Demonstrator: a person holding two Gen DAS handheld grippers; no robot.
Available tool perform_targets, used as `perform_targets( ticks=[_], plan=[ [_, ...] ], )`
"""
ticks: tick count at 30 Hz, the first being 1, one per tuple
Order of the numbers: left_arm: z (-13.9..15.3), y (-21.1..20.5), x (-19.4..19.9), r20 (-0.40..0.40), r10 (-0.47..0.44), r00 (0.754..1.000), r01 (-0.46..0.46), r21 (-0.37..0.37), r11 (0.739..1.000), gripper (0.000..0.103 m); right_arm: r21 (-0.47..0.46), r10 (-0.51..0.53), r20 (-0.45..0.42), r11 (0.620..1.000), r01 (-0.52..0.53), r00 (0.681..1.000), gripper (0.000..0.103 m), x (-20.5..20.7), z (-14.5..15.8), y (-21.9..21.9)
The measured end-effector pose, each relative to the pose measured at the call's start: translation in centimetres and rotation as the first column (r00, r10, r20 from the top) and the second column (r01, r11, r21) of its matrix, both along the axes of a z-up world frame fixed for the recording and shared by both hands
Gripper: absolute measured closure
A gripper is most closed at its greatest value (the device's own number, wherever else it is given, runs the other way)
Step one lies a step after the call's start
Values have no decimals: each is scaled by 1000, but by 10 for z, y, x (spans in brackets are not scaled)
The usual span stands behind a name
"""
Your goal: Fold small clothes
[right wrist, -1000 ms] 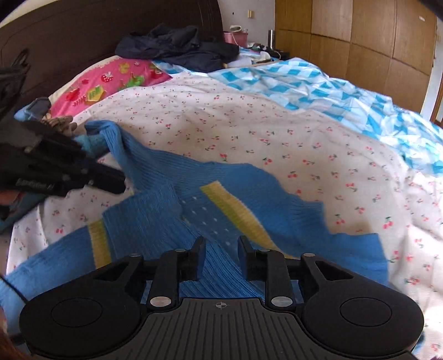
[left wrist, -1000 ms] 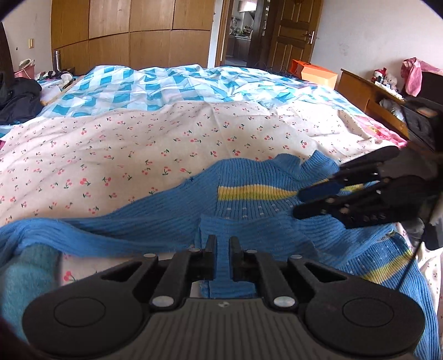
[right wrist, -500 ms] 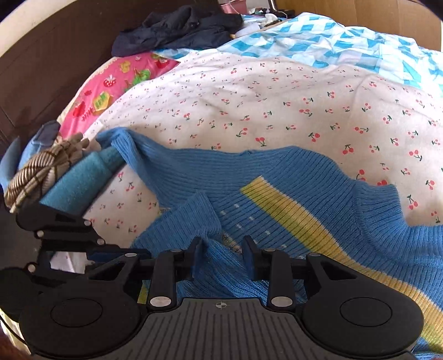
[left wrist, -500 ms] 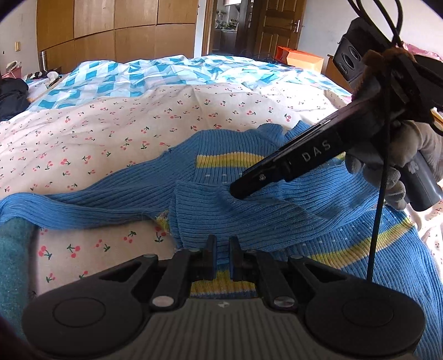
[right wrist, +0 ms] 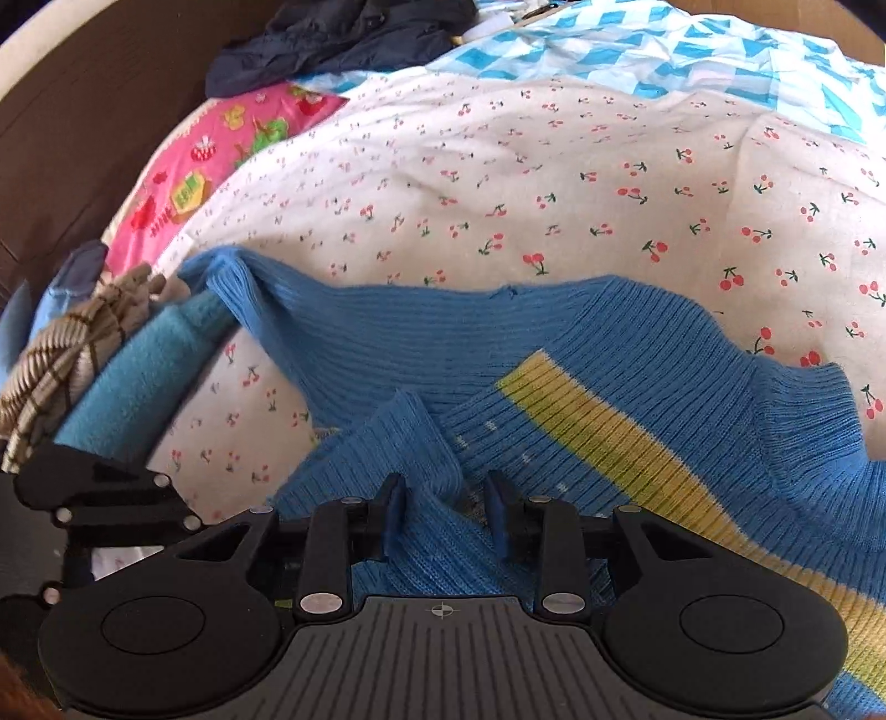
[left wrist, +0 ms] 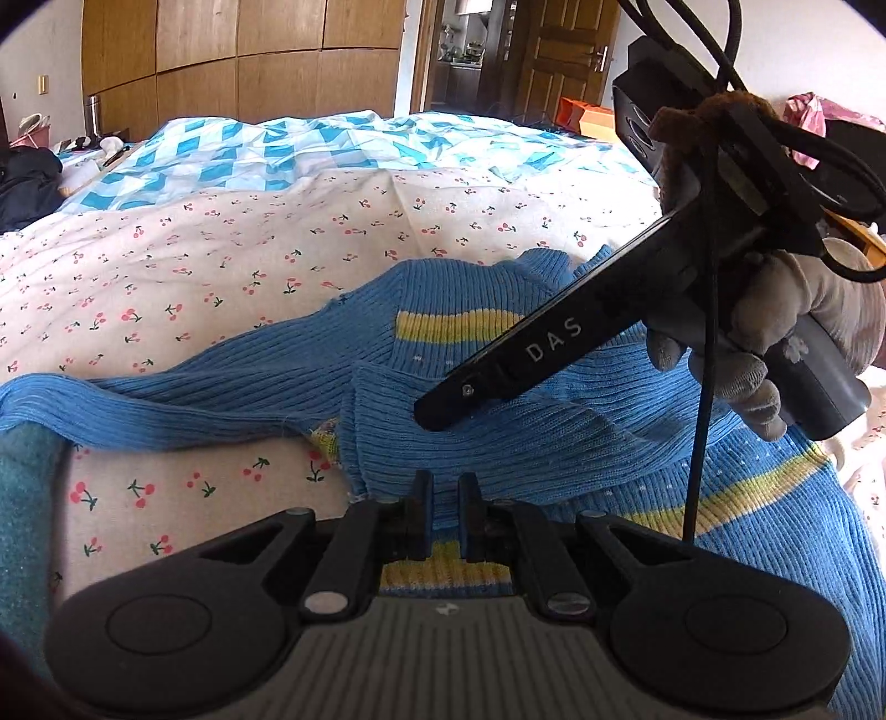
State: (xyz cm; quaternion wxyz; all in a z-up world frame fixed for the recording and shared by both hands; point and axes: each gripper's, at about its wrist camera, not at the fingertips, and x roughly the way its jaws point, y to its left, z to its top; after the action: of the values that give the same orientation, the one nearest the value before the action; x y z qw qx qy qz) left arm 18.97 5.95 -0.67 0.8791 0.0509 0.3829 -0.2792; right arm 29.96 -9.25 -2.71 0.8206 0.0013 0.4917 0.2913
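A blue ribbed sweater with yellow stripes lies spread on the cherry-print sheet, one part folded over its middle. My left gripper is shut on the near edge of that folded part. A gloved hand holds my right gripper, whose black finger points down onto the fold just beyond the left one. In the right wrist view my right gripper straddles a raised bunch of the sweater. Its jaws are closing, with a small gap still beside the right pad.
A teal fluffy garment and a beige checked cloth lie left of the sweater. Further off are a pink pillow, dark clothes and a blue-white checked quilt. Wardrobe and door stand behind the bed.
The right gripper swung in over the sweater, tipped down and came close to the left gripper, its jaws now around a bunch of fabric. The left gripper sank a little with the fold, then stayed.
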Motion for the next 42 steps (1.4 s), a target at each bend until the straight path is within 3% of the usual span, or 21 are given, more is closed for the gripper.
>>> perform_targets(
  ticks=[2,3,7,9,11,13,17,20,23,26,28,32,35,37,40,42],
  plan=[
    [2,-1,1,9,-3,1000,3,3,1000,89,14,-12,11,1000,11,1000,99,-2,6,-3],
    [3,-2,1,16,-4,1000,4,0,1000,89,30,-26,19,999,25,999,100,-2,11,-6],
    [12,-9,9,58,8,998,-7,-22,1000,88,46,-66,85,997,63,994,100,8,31,-14],
    [11,-14,17,59,27,998,-25,-27,999,83,20,-67,93,998,65,993,100,17,28,-9],
    [1,-19,26,36,47,998,-47,3,999,80,-33,-66,68,997,69,995,99,25,17,0],
    [-11,-23,33,8,61,998,-62,51,997,80,-75,-81,93,993,88,992,91,22,12,3],
    [-8,-23,28,21,51,998,-52,59,997,79,8,-151,161,988,152,975,91,6,34,-29],
    [-6,-22,28,19,56,998,-57,52,997,79,22,-238,206,971,238,949,90,-21,47,-70],
    [-4,-20,26,21,68,997,-68,17,998,79,-26,-340,223,935,355,914,90,-57,36,-116],
    [-5,-24,25,20,73,997,-73,3,997,79,-131,-487,214,845,519,847,90,-83,13,-164],
    [-8,-31,27,17,78,997,-79,18,997,79,-200,-545,221,786,585,809,103,-89,-4,-189],
    [-10,-40,29,13,99,995,-99,50,994,79,-181,-574,235,767,615,785,103,-91,-7,-202],
    [-3,-39,27,16,105,994,-105,25,994,79,-183,-569,243,768,613,785,103,-93,-8,-208],
    [-2,-41,27,24,110,994,-110,21,994,79,-170,-597,239,751,638,766,103,-95,-3,-210],
    [-2,-44,26,17,123,992,-123,-5,992,79,-165,-583,319,742,650,747,102,-110,16,-196],
    [-4,-47,26,18,125,992,-125,-8,992,79,-166,-528,385,767,620,757,90,-120,27,-177]
  ],
)
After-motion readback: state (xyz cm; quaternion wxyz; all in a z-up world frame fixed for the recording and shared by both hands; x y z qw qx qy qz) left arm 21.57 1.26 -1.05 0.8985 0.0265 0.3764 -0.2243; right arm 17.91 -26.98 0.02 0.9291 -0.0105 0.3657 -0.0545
